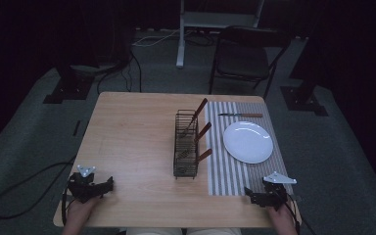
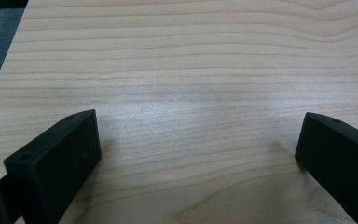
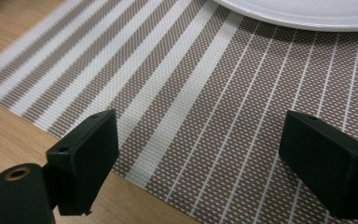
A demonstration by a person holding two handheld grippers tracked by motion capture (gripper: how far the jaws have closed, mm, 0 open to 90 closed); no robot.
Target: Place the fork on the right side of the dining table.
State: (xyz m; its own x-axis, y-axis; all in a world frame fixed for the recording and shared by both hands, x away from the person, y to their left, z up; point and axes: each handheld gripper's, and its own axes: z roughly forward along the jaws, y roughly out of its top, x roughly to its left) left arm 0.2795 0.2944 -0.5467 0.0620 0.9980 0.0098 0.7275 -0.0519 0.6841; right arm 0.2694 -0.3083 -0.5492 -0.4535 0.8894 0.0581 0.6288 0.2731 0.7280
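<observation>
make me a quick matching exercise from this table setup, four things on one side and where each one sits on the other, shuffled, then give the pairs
Things:
1. white plate
2. knife
3. wire rack
4. left gripper

Places:
A. near left corner of the table, on bare wood
B. middle of the striped placemat
C. far end of the placemat, beyond the plate
D. just left of the placemat, holding wooden-handled utensils

Pairs: 1-B, 2-C, 3-D, 4-A

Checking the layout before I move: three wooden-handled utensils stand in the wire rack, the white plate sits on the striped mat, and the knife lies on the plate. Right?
Not quite. In the high view the knife lies on the striped mat beyond the white plate, not on it. The three wooden-handled utensils do stand in the wire rack, and the plate does sit on the mat.
</observation>
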